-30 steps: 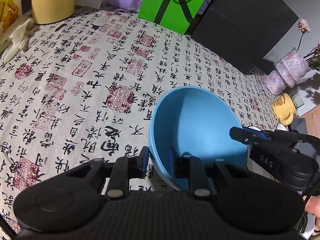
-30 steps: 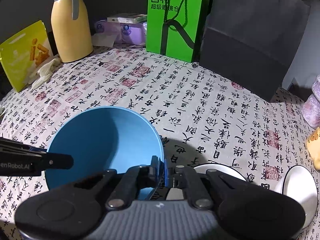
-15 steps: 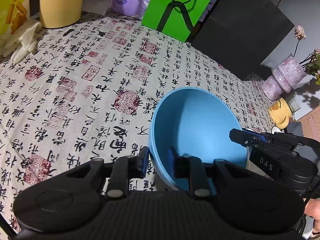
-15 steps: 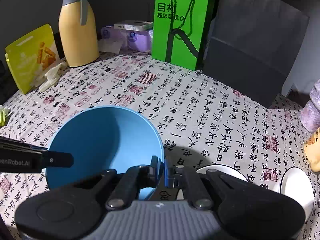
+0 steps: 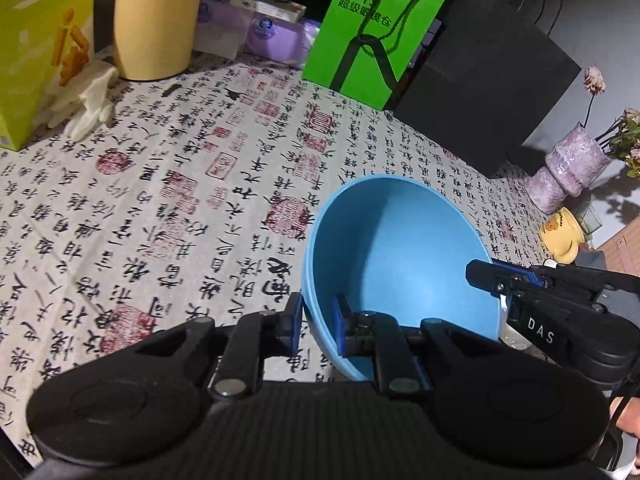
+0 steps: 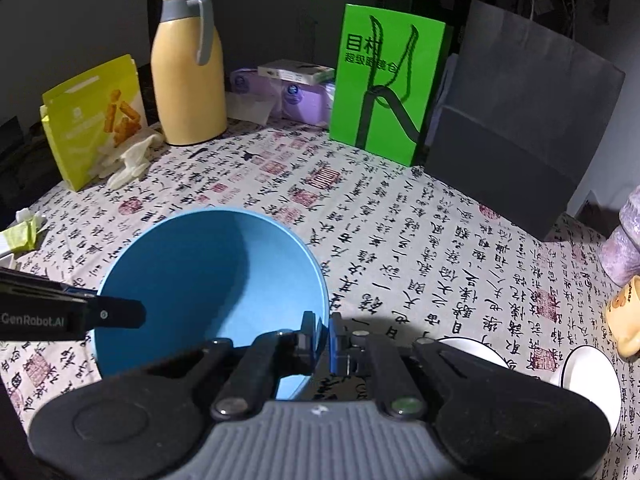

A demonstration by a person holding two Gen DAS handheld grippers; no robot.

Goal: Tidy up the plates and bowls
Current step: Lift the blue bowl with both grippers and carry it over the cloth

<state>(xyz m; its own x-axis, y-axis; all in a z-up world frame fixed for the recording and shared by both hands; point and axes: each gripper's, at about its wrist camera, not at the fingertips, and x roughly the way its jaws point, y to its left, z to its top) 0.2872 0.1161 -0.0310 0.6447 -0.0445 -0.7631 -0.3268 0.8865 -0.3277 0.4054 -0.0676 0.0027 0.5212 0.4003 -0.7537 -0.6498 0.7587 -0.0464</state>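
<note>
Blue bowl (image 5: 400, 256), plain and smooth; each hand-held gripper (image 5: 316, 322) (image 6: 324, 338) clamps its rim, left closing.

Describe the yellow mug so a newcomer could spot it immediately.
Start from the big dark grey paper bag standing at the back of the calligraphy-print tablecloth, then follow the table's right edge toward the camera, past the mauve wrapped vase. Just nearer than the vase stands the yellow mug. It is the only yellow piece of crockery, with a cartoon bear printed on it; the bowls nearby are white.

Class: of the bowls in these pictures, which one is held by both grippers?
The big blue plastic bowl; the two white bowls rest unheld on the tablecloth.
</note>
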